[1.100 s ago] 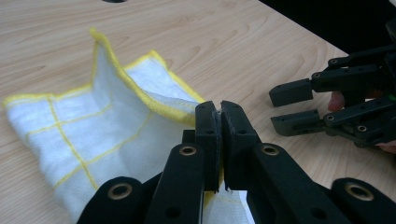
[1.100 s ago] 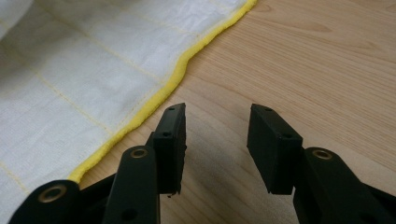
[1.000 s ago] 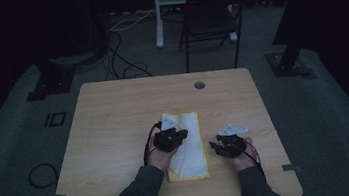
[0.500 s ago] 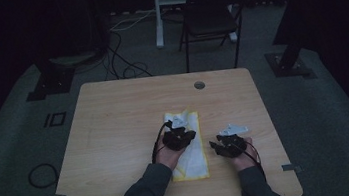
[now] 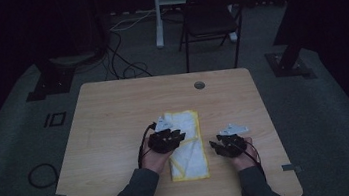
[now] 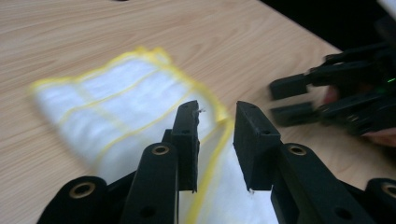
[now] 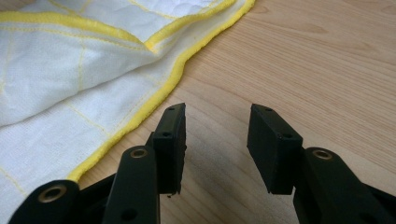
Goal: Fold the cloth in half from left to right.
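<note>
The cloth (image 5: 186, 144) lies folded into a long strip just below the middle of the table (image 5: 114, 115), a white weave with yellow hems and yellow stitched lines. It looks light, thin and limp, the kind of thing that sags and unfolds the moment one end lifts. In the right gripper view its layers (image 7: 70, 60) ride loosely over one another, and a doubled yellow hem runs from about eleven o'clock down to seven. I judge that hem the best place to take hold: it is thicker than the field of the weave and gives the pads something to bite on. A pinch at a corner should lift all the layers together, while a pinch mid-panel risks catching only the top sheet.

The left gripper (image 5: 167, 140) hovers over the strip's left edge, about nine o'clock from its centre. Its jaws have just been opening and stand partly apart with nothing pressed between them. The cloth (image 6: 116, 93) shows beneath and beyond them.

The right gripper (image 5: 228, 144) rests on bare wood at about three o'clock from the cloth, near but not touching it. Its jaws are half spread and empty, and the yellow edge lies just to their left in its own view.

A chair (image 5: 215, 15) stands beyond the table at twelve o'clock.
</note>
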A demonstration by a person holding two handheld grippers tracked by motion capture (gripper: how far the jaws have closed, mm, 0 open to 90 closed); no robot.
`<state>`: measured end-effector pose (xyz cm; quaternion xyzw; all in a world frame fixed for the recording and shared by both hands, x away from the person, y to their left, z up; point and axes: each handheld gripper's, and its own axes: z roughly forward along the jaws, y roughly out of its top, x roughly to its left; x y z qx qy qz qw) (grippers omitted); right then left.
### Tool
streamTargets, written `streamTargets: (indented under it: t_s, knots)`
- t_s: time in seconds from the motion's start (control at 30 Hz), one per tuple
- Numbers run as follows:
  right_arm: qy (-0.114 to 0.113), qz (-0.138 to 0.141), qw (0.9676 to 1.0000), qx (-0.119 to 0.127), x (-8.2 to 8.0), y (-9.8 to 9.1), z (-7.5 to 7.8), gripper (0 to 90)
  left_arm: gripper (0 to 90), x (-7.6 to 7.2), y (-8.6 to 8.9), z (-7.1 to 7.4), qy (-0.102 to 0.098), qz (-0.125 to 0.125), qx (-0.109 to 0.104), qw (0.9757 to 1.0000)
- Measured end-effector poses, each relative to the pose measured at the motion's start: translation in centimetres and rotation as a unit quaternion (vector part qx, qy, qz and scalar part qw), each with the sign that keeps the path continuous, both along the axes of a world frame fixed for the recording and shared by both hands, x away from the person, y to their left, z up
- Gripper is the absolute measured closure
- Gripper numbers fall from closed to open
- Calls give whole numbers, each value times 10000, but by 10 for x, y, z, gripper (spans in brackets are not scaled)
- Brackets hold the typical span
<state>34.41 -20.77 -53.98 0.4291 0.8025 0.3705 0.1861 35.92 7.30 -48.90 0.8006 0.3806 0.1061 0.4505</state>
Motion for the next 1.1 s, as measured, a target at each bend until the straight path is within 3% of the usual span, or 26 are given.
streamTargets:
  t_s: [0.17,0.33,0.53,0.8,1.1]
  knots:
    - [-6,21,10000,-12,1,1,0,572,829,-1,21,-15,165,154,191,9996]
    - [-7,36,10000,-22,0,2,0,573,900,-7,26,-29,291,134,374,9988]
    - [-5,45,10000,-13,0,2,0,572,885,-17,19,-33,319,-65,394,9987]
    - [-13,41,10000,-7,0,2,0,572,855,-25,5,-34,348,-395,245,9983]
    - [-87,25,10000,6,2,2,3,572,831,-43,-18,-41,406,-857,228,9952]
